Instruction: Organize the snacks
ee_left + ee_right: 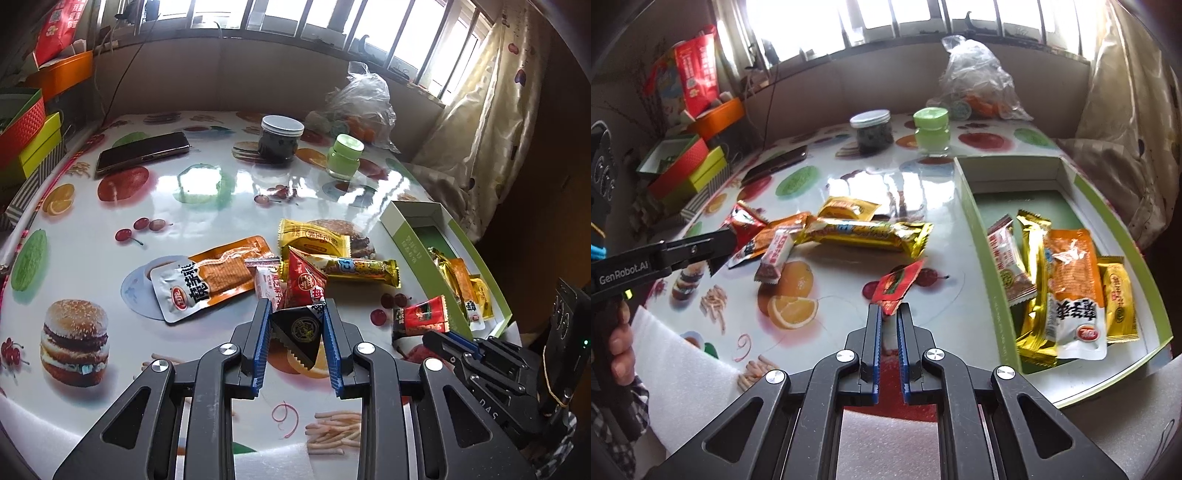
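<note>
Left gripper [297, 312] clamps a red-and-black triangular snack packet [301, 299]; right gripper [889, 312] pinches a small red sachet [895, 286].

Both packets sit right at the fingertips, low over the fruit-print tabletop [207, 192]. Just beyond the left one lie an orange pouch [214, 277], a long gold bar [354, 269] and a yellow packet [314, 236]. To the right, the green-rimmed box [967, 206] holds several snacks.

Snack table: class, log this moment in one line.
left gripper: gripping triangular packet | right gripper: pinching red packet | box: partly filled
</note>
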{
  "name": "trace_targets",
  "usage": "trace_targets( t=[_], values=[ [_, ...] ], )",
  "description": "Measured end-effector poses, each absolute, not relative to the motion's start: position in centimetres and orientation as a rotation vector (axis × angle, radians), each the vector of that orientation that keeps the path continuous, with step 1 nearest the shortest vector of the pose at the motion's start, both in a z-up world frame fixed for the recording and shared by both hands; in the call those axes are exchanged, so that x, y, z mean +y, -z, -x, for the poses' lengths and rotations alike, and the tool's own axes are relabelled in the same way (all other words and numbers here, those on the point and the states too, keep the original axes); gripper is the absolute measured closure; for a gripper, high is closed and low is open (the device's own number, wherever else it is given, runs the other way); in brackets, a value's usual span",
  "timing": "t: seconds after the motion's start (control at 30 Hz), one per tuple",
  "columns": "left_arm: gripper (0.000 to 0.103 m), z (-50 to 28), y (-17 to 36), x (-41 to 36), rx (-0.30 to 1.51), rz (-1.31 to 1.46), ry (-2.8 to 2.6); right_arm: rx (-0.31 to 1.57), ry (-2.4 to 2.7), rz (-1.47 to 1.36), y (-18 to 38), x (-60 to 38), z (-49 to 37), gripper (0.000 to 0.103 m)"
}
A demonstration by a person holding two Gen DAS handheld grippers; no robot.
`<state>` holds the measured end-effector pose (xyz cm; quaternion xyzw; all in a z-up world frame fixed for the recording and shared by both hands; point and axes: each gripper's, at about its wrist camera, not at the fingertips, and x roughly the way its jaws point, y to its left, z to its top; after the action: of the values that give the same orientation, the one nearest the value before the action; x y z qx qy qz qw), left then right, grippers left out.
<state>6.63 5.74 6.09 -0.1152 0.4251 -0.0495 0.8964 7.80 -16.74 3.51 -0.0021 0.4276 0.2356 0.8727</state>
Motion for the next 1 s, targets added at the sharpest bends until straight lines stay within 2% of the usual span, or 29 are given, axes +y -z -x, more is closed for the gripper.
trace_targets(
  t=[0.03,0.2,0.37,0.47,0.73,1.0],
  values=[
    [0.075,-6.6,-6.0,5.7,0.882,0.239,0.104,0.896,-0.491,-0.001,-3.4,-16.8,-7.8,0.094],
    [0.075,-6.6,-5.9,5.7,0.889,0.238,0.106,0.945,-0.468,-0.037,-2.3,-17.3,-8.4,0.075],
    [0.075,-6.6,-5.8,5.7,0.89,0.238,0.106,0.975,-0.477,-0.079,-1.6,-17.3,-9.2,0.07],
    [0.075,-6.6,-5.8,5.8,0.89,0.239,0.106,0.972,-0.492,-0.097,-1.8,-17.3,-9.2,0.06],
    [0.075,-6.8,-5.5,5.9,0.895,0.248,0.099,0.993,-0.473,0.222,-2.6,-14.7,-8.1,0.058],
    [0.075,-6.9,-5.3,6.0,0.9,0.26,0.107,0.923,-0.475,0.296,-3.7,-15.2,-8.5,0.057]
  ],
)
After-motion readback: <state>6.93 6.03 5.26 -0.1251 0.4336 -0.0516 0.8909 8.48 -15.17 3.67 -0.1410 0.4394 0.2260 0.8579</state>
